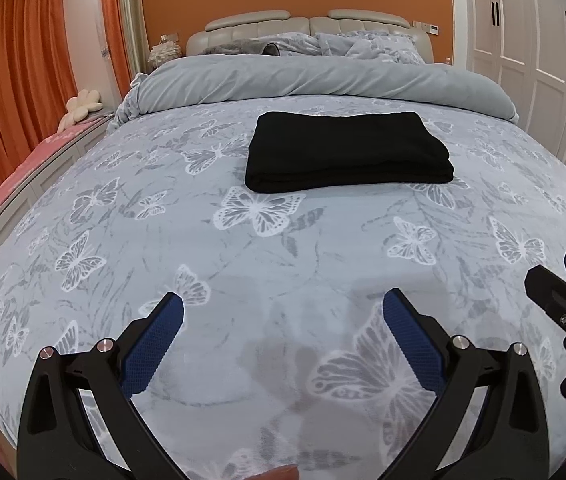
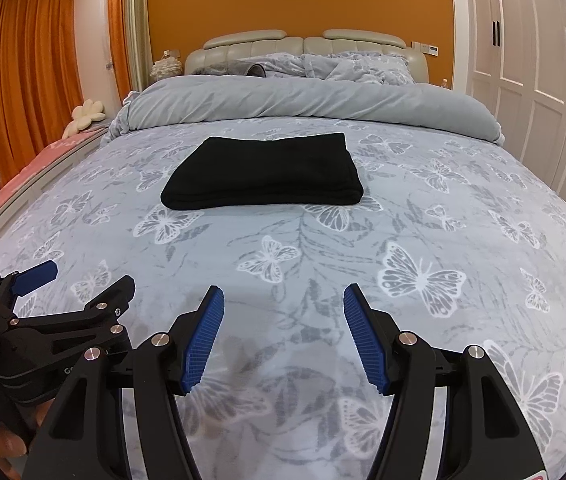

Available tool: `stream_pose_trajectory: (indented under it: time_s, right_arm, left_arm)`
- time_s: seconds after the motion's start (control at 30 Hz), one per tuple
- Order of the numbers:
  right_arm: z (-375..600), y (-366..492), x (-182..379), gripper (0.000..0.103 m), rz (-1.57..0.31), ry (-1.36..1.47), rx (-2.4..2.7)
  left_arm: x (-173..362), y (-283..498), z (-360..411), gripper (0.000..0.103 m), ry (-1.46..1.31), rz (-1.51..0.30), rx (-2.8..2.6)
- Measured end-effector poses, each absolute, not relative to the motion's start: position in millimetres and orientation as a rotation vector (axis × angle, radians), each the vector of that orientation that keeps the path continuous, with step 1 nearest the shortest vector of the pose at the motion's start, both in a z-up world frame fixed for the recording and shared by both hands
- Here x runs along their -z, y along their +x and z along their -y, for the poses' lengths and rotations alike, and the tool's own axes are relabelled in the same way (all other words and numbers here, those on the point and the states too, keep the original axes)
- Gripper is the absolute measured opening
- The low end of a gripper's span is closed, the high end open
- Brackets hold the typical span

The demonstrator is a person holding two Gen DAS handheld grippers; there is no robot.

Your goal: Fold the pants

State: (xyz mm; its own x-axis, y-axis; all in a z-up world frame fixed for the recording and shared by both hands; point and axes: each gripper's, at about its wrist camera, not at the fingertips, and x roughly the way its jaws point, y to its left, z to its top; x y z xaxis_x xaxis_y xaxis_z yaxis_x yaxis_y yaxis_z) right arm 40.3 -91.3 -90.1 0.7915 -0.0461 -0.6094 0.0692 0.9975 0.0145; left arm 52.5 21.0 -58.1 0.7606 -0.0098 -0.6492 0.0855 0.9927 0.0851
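Observation:
Black pants (image 1: 347, 152) lie folded into a neat flat rectangle on the butterfly-print bed cover (image 1: 163, 240), in the middle of the bed; they also show in the right wrist view (image 2: 263, 172). My left gripper (image 1: 283, 308) is open and empty, held over the bed's near part, well short of the pants. My right gripper (image 2: 283, 300) is open and empty, also near the foot of the bed, apart from the pants. Each gripper appears at the edge of the other's view: the right one (image 1: 563, 280), the left one (image 2: 79, 276).
A rolled grey duvet (image 1: 323, 80) lies across the bed behind the pants, with pillows (image 1: 363, 44) and a padded headboard (image 1: 307, 24) beyond. Orange curtains (image 1: 15, 80) and a pink bench (image 1: 23, 168) stand on the left; white wardrobe doors (image 1: 543, 40) on the right.

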Motion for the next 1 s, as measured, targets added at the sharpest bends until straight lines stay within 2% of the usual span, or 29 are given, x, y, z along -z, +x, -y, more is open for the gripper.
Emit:
stream_pose_trajectory:
  time_s: [1.0]
  right_arm:
    - [86.2,41.1,93.3,0.061,-0.661,0.027,0.055]
  left_arm:
    - [59.4,50.0,-15.1,0.098,0.127,-0.703,0.067]
